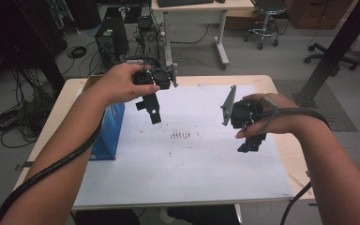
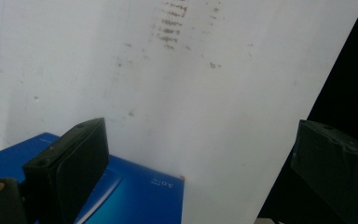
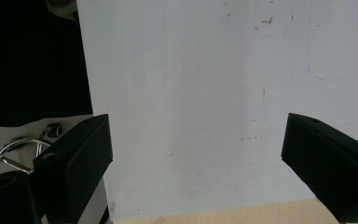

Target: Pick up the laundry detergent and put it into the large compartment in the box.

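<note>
A light wooden desk is seen from above, most of its top covered by a white sheet marked with small reddish-brown stains near its middle. Two black grippers are held above the sheet by a person whose forearms come in from the bottom of the high view. The left gripper is gripped by the left hand and is tilted downward, with a cable trailing back along the forearm. In the left gripper view its fingers are spread wide with nothing held between them; the stains lie ahead of them on the sheet, and a blue box with small white print lies beneath and just beside the nearer finger. In the high view the same blue box stands at the left edge of the sheet, near the left forearm. The right gripper is held by the right hand, with a grey three-cornered plate on its top and a cable running back under the wrist. In the right gripper view its fingers are also spread wide and empty, with bare white sheet between them and a strip of the desk edge below. Beyond the desk, a computer tower, coiled cables on the floor, a second desk and a stool can be made out.
</note>
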### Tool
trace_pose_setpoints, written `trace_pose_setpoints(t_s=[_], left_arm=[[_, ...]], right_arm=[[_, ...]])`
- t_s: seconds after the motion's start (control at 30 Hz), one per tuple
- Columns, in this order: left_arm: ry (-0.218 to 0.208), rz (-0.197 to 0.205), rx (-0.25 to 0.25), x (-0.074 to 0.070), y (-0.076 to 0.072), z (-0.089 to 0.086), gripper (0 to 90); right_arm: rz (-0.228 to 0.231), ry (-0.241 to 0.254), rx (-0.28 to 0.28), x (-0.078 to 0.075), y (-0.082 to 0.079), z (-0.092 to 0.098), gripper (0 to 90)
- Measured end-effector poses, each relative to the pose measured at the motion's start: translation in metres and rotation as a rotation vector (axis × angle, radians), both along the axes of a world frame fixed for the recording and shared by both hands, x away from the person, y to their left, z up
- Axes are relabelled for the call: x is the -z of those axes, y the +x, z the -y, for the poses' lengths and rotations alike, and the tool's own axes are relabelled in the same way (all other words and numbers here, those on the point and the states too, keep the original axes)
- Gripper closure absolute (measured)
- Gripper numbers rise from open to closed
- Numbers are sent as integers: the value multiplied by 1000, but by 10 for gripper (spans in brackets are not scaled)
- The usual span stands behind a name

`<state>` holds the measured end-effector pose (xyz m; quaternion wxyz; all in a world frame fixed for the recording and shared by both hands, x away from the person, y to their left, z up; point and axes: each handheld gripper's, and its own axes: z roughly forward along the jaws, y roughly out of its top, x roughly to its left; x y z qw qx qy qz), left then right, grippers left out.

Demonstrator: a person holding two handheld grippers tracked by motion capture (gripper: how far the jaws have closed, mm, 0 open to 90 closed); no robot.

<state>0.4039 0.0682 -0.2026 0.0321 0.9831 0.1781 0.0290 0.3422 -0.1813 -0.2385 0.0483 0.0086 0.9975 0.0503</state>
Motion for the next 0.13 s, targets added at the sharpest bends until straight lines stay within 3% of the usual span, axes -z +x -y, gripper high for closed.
trace_pose_setpoints(t_s=[0.13], left_arm=[[-2, 0, -3, -1, -1, 0, 45]], right_arm=[[8, 8, -13, -2, -1, -1, 83]])
